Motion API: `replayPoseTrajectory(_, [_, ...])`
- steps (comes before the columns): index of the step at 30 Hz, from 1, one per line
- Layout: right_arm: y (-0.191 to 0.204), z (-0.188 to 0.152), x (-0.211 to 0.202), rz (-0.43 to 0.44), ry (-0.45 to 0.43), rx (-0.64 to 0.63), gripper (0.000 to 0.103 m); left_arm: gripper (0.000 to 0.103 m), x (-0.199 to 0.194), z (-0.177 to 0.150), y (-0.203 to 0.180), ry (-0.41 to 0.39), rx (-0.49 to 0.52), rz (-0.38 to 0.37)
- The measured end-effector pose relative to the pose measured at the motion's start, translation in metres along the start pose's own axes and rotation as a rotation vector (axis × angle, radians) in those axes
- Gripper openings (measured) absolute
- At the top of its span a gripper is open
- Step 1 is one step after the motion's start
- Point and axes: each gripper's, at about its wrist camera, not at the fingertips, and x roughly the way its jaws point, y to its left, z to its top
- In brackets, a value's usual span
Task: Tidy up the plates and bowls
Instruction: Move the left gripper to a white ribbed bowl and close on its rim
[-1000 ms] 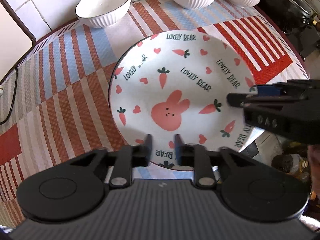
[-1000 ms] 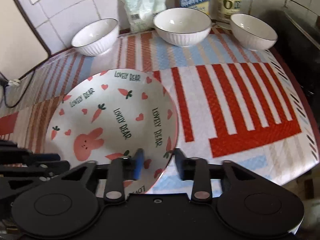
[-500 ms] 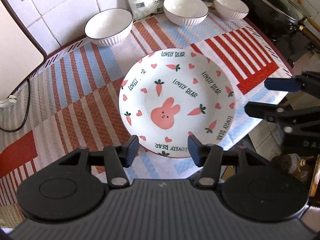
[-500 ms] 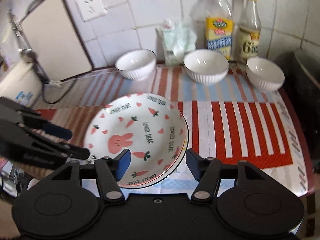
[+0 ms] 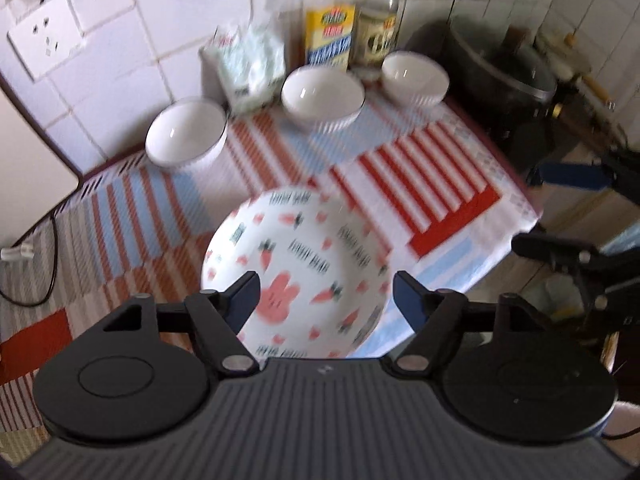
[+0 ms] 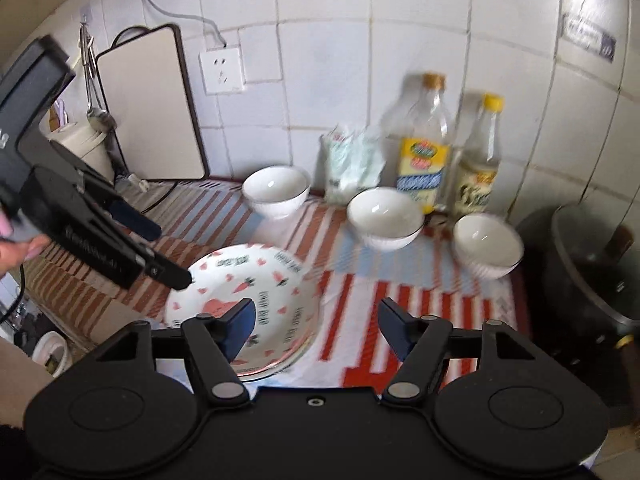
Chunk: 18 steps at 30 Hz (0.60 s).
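Two grippers, left (image 5: 325, 294) and right (image 6: 316, 322), fingers just spreading empty above the round glossy plate (image 5: 304, 256).

Rabbit-and-carrot plate (image 5: 304, 264) flat on striped cloth near front edge, stacked on a second plate (image 6: 298, 356) whose rim shows beneath. Three white bowls (image 6: 276, 188) (image 6: 384, 216) (image 6: 486, 244) upright, apart, in back row.
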Motion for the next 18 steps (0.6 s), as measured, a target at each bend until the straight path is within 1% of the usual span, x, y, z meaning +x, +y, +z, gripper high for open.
replayPoseTrajectory(1, [-0.007,0.002,-0.004,0.0,-0.006,-0.009,0.073,0.077,-0.001,0.007,-0.005,-0.013,-0.006,-0.005])
replayPoseTrajectory(3, [-0.022,0.005,-0.008,-0.001,-0.013,-0.027,0.078,0.078,-0.002,0.019,-0.014,-0.029,-0.016,-0.006])
replayPoseTrajectory(4, [-0.029,0.006,-0.008,-0.006,-0.016,-0.037,0.082,0.079,-0.001,0.026,-0.019,-0.038,-0.02,-0.008])
replayPoseTrajectory(5, [-0.037,0.007,-0.009,-0.013,-0.022,-0.046,0.09,0.08,0.001,0.032,-0.024,-0.045,-0.025,-0.009])
replayPoseTrajectory(6, [-0.043,0.008,-0.008,-0.02,-0.031,-0.053,0.093,0.08,0.002,0.037,-0.028,-0.052,-0.03,-0.01])
replayPoseTrajectory(8, [-0.058,0.009,-0.005,-0.035,-0.047,-0.061,0.093,0.081,0.009,0.048,-0.037,-0.073,-0.043,-0.011])
replayPoseTrajectory(10, [-0.073,0.007,0.002,-0.042,-0.056,-0.05,0.093,0.082,0.019,0.059,-0.048,-0.114,-0.059,-0.003])
replayPoseTrajectory(13, [-0.097,-0.003,0.021,-0.056,-0.101,-0.027,0.095,0.082,0.035,0.071,-0.06,-0.175,-0.111,0.001])
replayPoseTrajectory(15, [-0.112,-0.012,0.037,-0.087,-0.124,-0.005,0.096,0.082,0.048,0.079,-0.068,-0.199,-0.134,-0.02])
replayPoseTrajectory(18, [-0.13,-0.022,0.065,-0.13,-0.119,0.018,0.096,0.082,0.071,0.095,-0.079,-0.233,-0.163,-0.045])
